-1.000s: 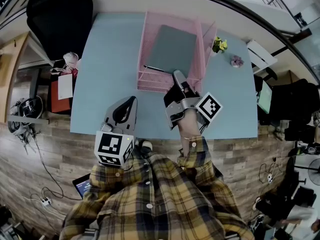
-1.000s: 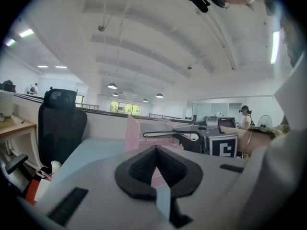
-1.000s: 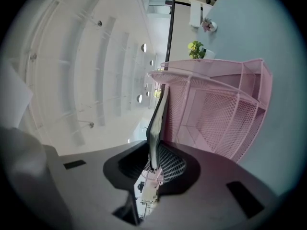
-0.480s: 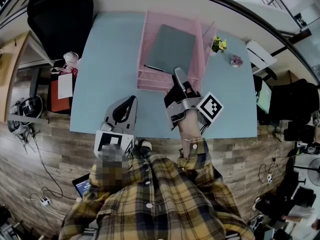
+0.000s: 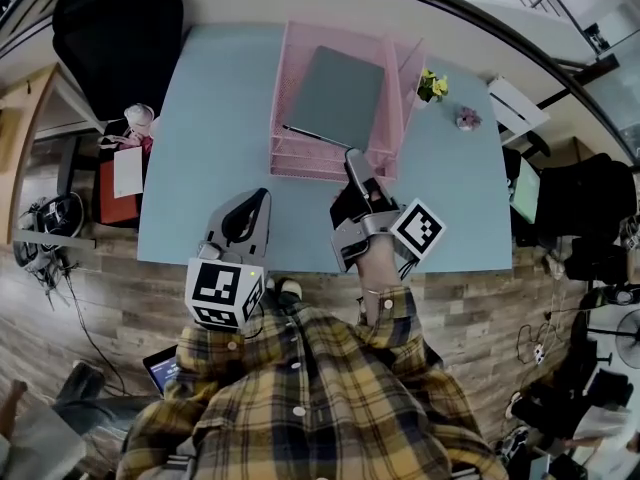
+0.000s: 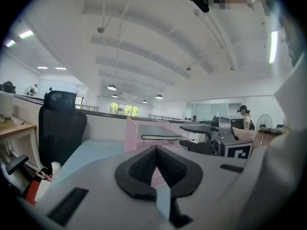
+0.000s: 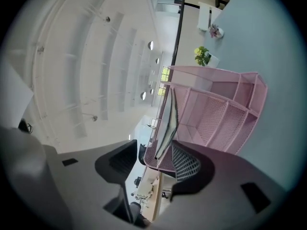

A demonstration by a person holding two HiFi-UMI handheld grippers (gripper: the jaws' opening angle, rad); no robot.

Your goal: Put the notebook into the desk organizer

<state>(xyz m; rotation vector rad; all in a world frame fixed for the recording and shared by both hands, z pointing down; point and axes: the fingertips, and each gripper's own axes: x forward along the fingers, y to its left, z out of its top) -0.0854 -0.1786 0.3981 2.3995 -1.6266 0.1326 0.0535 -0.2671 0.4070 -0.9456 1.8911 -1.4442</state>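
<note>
The thin grey notebook [image 5: 335,96] lies flat on the top tier of the pink wire-mesh desk organizer [image 5: 300,160], which stands at the far edge of the light blue table [image 5: 200,148]. By the look of it, the notebook is already in place.

The right claw [image 5: 354,160] is rolled on its side just off the organizer's near right corner. Its jaws have just been opening and now stand wide. The right gripper view shows the notebook's edge and the mesh corner in line between the pads, but neither pad presses on them. The left claw [image 5: 262,198] rests near the table's near edge, pads together on nothing.

The notebook is probably light, with a cover stiff enough to stay flat on the tier, though it may sag if pinched at one corner. The plain cover looks smooth, so a shallow pinch could slip. The near edge, at the organizer's front, seems the best place to grip, with the pads well over the cover.

No brand or writing can be read on the notebook or the organizer. The only print is the black-and-white square markers on the right cube [image 5: 418,226] and the left cube [image 5: 224,293].
</note>
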